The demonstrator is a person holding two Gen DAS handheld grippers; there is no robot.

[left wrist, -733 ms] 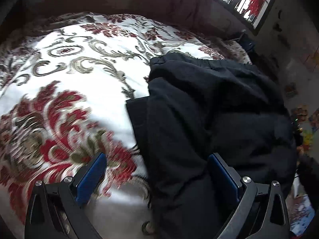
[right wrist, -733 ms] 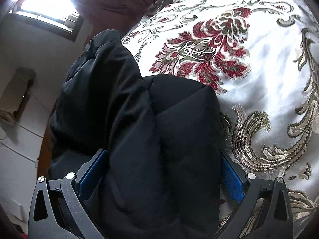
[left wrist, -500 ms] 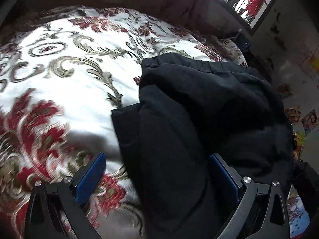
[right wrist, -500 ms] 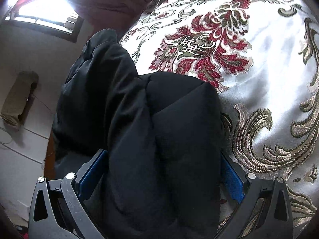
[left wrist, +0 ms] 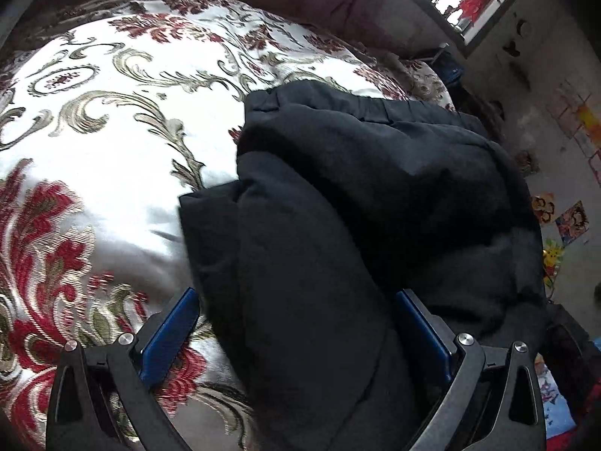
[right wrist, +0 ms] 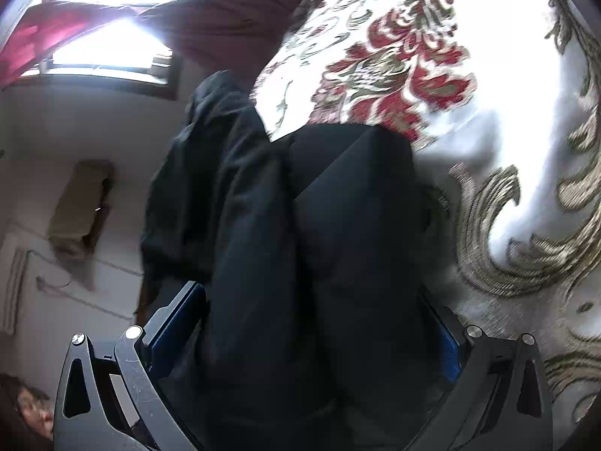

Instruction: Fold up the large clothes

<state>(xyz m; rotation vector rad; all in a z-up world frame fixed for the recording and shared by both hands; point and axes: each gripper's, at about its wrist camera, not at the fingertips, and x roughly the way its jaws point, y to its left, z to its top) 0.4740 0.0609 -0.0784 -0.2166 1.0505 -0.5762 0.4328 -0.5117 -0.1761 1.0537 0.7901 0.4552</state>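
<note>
Holding: my left gripper (left wrist: 296, 323) has jaws spread wide, a fold of the black garment (left wrist: 357, 195) between them
Right gripper (right wrist: 311, 323): jaws wide apart too, cloth bunched between
Garment: lies on the floral bedspread (left wrist: 94, 131), near its edge
</note>
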